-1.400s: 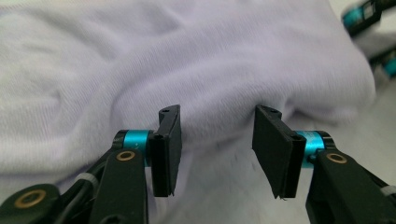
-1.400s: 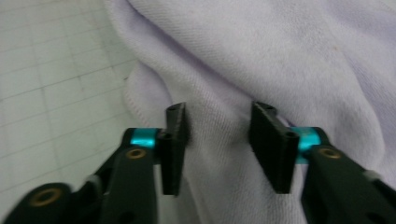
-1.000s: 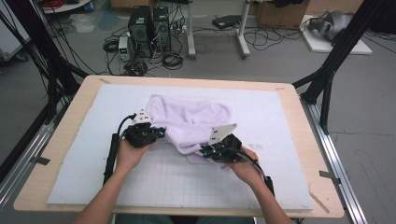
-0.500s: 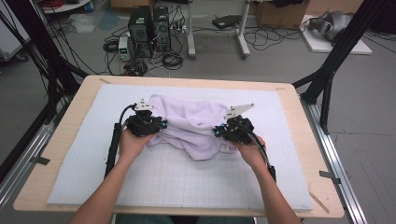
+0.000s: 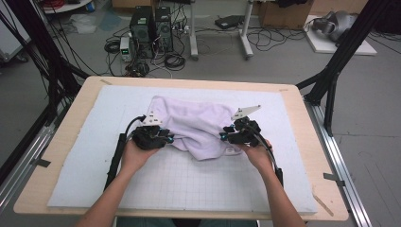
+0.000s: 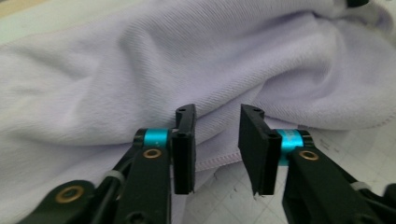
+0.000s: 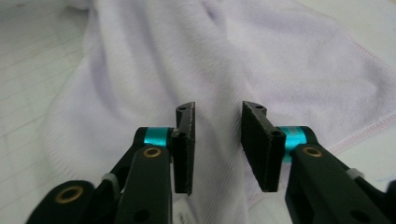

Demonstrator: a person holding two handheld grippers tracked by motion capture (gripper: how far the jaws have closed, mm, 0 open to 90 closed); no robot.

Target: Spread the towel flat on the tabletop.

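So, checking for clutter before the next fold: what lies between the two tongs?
In the high view, just the crumpled lavender towel spans the stretch between the left tongs and the right tongs; nothing else.

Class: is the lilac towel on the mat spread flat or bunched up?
Bunched: the lilac towel lies rumpled, in deep folds, on the mat.

One lilac towel (image 5: pixel 194 125); one white gridded mat (image 5: pixel 94 165); one wooden table (image 5: pixel 71 109); two handheld grippers, left gripper (image 5: pixel 166 140) and right gripper (image 5: pixel 223 137); two computer towers (image 5: pixel 152 26) on the floor
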